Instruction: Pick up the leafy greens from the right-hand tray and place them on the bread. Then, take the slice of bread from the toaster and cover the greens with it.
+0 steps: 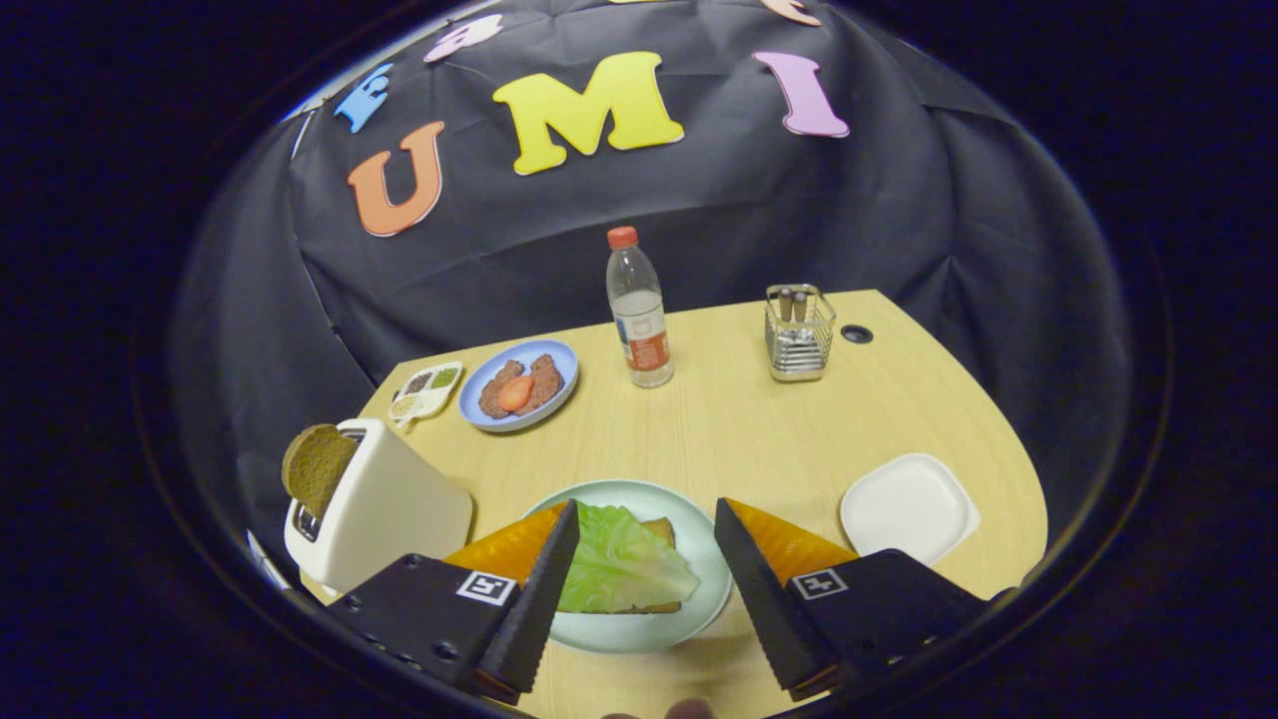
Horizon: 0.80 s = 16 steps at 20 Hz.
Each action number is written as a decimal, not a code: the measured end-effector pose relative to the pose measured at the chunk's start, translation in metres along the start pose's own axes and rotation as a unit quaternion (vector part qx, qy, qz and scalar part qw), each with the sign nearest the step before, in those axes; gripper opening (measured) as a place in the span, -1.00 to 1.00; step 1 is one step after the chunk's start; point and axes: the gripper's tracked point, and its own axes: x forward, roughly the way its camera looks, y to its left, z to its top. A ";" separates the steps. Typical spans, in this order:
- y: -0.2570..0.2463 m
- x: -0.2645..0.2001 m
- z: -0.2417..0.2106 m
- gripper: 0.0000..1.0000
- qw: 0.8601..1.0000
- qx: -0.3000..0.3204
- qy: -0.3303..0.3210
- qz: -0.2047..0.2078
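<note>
1. White toaster [384, 509] at the counter's near left, just left of the left finger; dark slice of bread [316, 465] sticking up out of its slot, not yet taken.
2. Behind the toaster, small condiment dish [427, 389], then blue plate [519, 384] with brown patties and a red slice; both well clear of the work.
3. Pale green plate [699, 589] between the fingers, carrying the bottom bread [661, 529] with the leafy greens [619, 569] already lying on top. First half of the task judged done.
4. Hand-held gripper [647, 524] spread wide and empty, poised over the green plate, fingers either side of the greens and touching nothing.
5. Further back, water bottle [639, 315] and wire holder [799, 335], standing upright on the counter [759, 439].
6. White square tray [909, 507] at the right, now bare; greens gone from it.
7. Left to do: reach left to the toaster, grip the upright slice, carry it over and lay it on the greens.
</note>
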 end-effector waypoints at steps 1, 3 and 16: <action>0.002 -0.010 0.008 0.80 1.000 -0.004 -0.015 -0.001; 0.007 -0.037 0.018 0.88 0.999 -0.010 -0.039 -0.008; 0.221 -0.099 0.025 0.92 0.993 -0.052 -0.096 0.042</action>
